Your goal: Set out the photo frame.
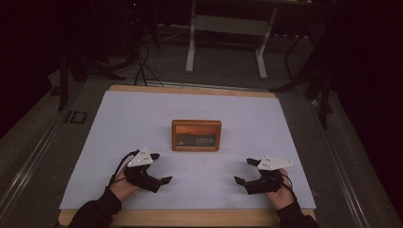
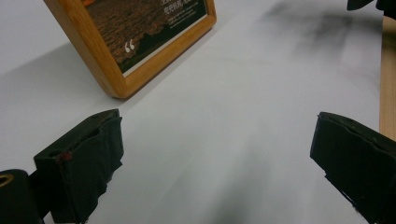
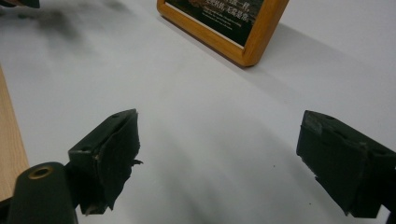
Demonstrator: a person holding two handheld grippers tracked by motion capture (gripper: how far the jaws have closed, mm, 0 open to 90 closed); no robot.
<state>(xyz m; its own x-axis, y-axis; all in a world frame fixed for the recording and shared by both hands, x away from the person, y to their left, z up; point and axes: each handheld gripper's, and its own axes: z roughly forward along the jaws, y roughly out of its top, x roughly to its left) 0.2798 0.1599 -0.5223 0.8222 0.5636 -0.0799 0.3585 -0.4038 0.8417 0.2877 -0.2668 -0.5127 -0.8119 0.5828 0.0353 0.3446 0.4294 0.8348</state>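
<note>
A wooden picture frame (image 1: 196, 135) is seen lying flat near the middle of the white mat (image 1: 119, 123), its dark print w/ an orange sky turned up. The mat is laid over a wooden tabletop (image 1: 190, 217), whose edge is left bare along the near side.

The left gripper (image 1: 160, 167) is held low over the mat, near the frame's near-left corner but apart from it. Its jaws are spread wide & nothing is held betw. them; in the left gripper view only bare mat is seen in the gap, w/ the frame's corner ahead.

The right gripper (image 1: 246, 171) is held opposite, near the frame's near-right corner, also apart from it. Its jaws are likewise spread wide & nothing is gripped
</note>
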